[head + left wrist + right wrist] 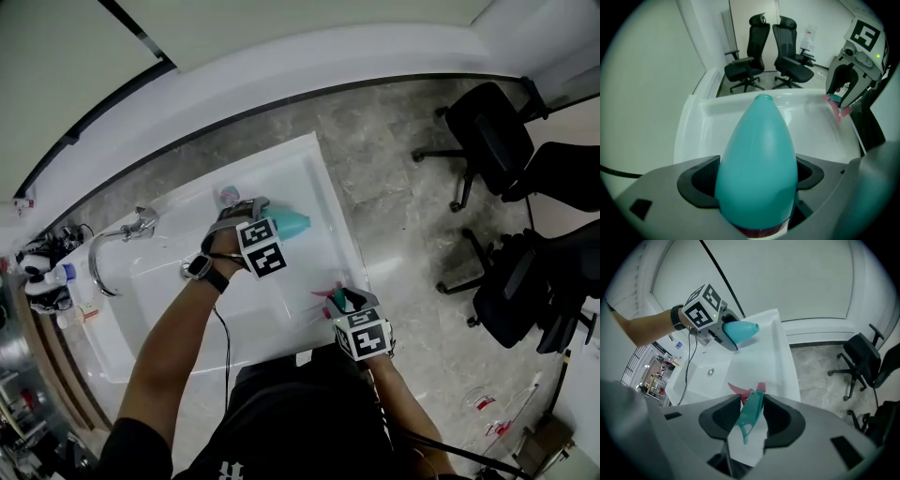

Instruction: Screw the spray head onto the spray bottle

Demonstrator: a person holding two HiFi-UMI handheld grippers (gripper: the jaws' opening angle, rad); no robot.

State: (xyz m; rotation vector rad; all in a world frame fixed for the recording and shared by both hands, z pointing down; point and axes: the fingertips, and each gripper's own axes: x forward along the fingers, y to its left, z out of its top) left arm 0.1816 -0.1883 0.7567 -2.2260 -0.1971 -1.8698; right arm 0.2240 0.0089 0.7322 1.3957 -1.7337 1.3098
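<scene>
The teal spray bottle (pixel 757 159) lies between the jaws of my left gripper (pixel 757 177), which is shut on its body. Its open neck (pixel 763 98) points away from me, over the white sink. In the head view the left gripper (pixel 270 227) holds the bottle (pixel 293 223) above the sink's far right corner. My right gripper (pixel 751 416) is shut on the spray head (pixel 753 406), a teal piece with a pink trigger (pixel 739 389). In the head view the right gripper (pixel 341 300) holds the spray head (pixel 333 296) over the sink's right rim, apart from the bottle.
A white sink (pixel 178 281) with a chrome faucet (pixel 120 236) and a drain (pixel 710 372) lies below both grippers. Small bottles stand at the left counter (pixel 47 281). Black office chairs (pixel 492 131) stand on the grey floor to the right. A cable hangs from the left gripper.
</scene>
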